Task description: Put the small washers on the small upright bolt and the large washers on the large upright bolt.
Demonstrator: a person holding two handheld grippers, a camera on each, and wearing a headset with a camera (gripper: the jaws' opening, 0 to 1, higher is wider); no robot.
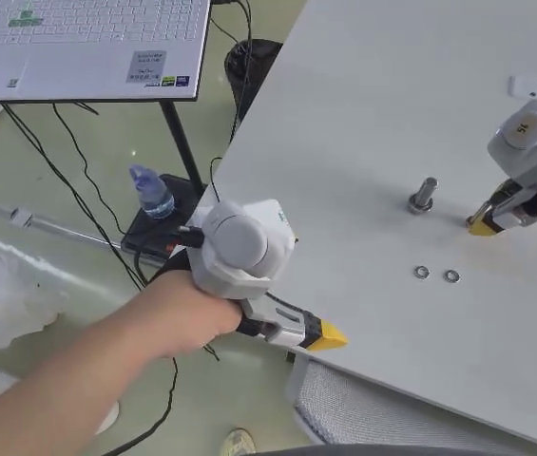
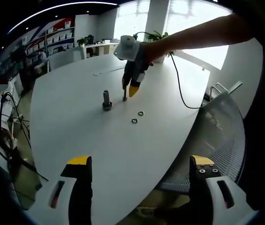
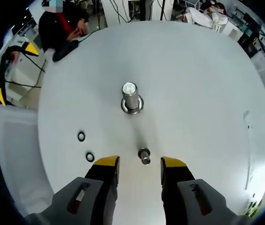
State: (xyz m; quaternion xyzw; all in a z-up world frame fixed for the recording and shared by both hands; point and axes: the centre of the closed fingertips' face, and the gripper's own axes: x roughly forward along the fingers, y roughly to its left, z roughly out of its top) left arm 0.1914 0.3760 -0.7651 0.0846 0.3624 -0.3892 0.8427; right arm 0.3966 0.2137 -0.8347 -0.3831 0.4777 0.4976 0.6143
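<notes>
Two small washers [image 3: 81, 136] lie loose on the desk [image 1: 363, 114], near the small upright bolt [image 3: 144, 155]. The bolt stands just ahead of the right gripper [image 3: 140, 165], whose fingers are spread and empty. One washer is best pinched by its rim. The large bolt [image 3: 131, 96] stands clear of that path, and the left gripper [image 2: 140, 164], fingers apart, hovers at the desk edge.
</notes>
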